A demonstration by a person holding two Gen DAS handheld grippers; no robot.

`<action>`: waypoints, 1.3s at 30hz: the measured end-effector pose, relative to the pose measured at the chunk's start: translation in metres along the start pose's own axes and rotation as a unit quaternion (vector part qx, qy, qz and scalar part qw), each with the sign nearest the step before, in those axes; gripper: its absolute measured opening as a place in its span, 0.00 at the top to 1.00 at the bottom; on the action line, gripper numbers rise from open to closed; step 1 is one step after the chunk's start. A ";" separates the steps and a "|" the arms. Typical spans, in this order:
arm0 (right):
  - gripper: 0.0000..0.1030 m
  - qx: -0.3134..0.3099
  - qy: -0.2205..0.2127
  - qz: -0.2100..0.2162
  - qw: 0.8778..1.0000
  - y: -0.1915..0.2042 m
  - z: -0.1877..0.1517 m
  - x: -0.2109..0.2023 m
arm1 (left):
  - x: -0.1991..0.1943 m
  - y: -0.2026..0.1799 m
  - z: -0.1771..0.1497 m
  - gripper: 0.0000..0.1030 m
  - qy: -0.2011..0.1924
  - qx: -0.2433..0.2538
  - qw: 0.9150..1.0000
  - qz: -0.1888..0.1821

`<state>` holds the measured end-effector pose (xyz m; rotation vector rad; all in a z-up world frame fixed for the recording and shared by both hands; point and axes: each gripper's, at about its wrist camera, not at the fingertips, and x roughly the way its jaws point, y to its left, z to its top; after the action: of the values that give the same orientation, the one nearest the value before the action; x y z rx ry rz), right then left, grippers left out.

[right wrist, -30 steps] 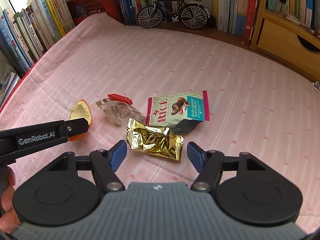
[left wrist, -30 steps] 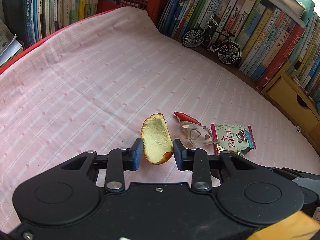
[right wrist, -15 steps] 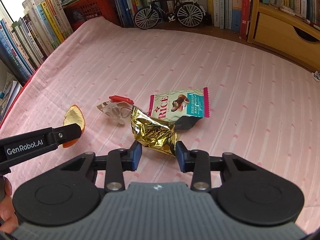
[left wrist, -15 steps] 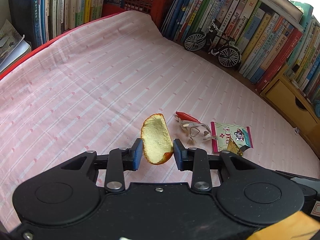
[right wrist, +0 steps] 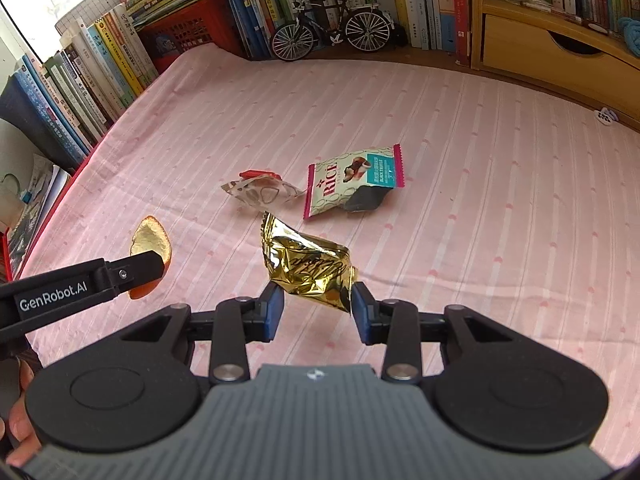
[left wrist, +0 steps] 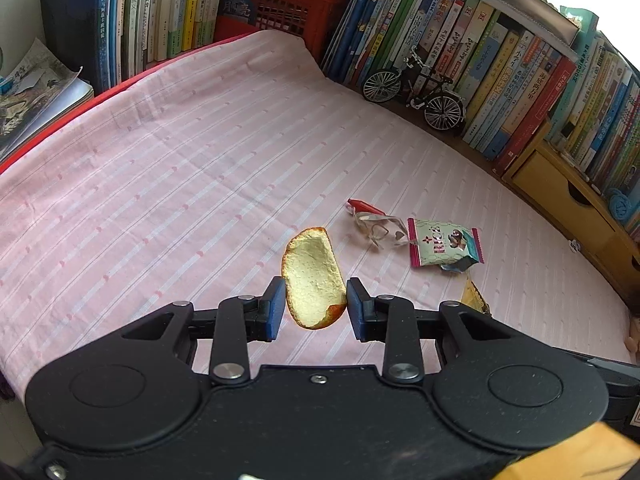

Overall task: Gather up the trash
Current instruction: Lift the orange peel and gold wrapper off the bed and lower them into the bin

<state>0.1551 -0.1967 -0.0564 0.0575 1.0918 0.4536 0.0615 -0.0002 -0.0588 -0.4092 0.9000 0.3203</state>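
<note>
My left gripper (left wrist: 316, 307) is shut on a piece of orange peel (left wrist: 314, 278), held clear of the pink striped cloth (left wrist: 180, 184). The peel (right wrist: 149, 240) also shows in the right wrist view beside a left finger (right wrist: 132, 272). My right gripper (right wrist: 318, 306) is shut on a crumpled gold wrapper (right wrist: 308, 264), lifted off the cloth; its edge (left wrist: 474, 296) peeks past the left gripper. On the cloth lie a "RICE" snack packet (right wrist: 352, 180) (left wrist: 442, 242) and a clear wrapper with a red end (right wrist: 260, 190) (left wrist: 372, 222).
Books line the far and side edges. A model bicycle (right wrist: 332, 28) and a red crate (right wrist: 180, 36) stand at the back, a wooden drawer unit (right wrist: 552, 56) at the right. Part of a person's hand (right wrist: 16, 420) shows at lower left.
The right gripper's jaws closed on the gold wrapper and lifted it off the cloth. The left gripper rose and drew back with the peel still held.
</note>
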 end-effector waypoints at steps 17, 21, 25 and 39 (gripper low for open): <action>0.59 0.001 -0.005 -0.004 1.000 0.045 -0.094 -0.068 | -0.104 0.066 -0.091 0.70 0.006 0.007 1.000 -0.006; 0.59 -0.014 0.002 -0.005 1.000 0.063 -0.125 -0.084 | -0.128 0.087 -0.113 0.70 0.016 0.026 1.000 -0.007; 0.59 -0.023 0.012 -0.012 1.000 0.080 -0.155 -0.095 | -0.143 0.108 -0.134 0.70 0.035 0.042 0.998 -0.009; 0.59 -0.027 0.032 -0.012 0.999 0.135 -0.227 -0.095 | -0.134 0.164 -0.186 0.70 0.111 0.072 0.991 -0.008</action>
<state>-0.1213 -0.1502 -0.0465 -0.0165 1.1413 0.4659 -0.2151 0.0433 -0.0880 -0.3222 1.1290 0.1953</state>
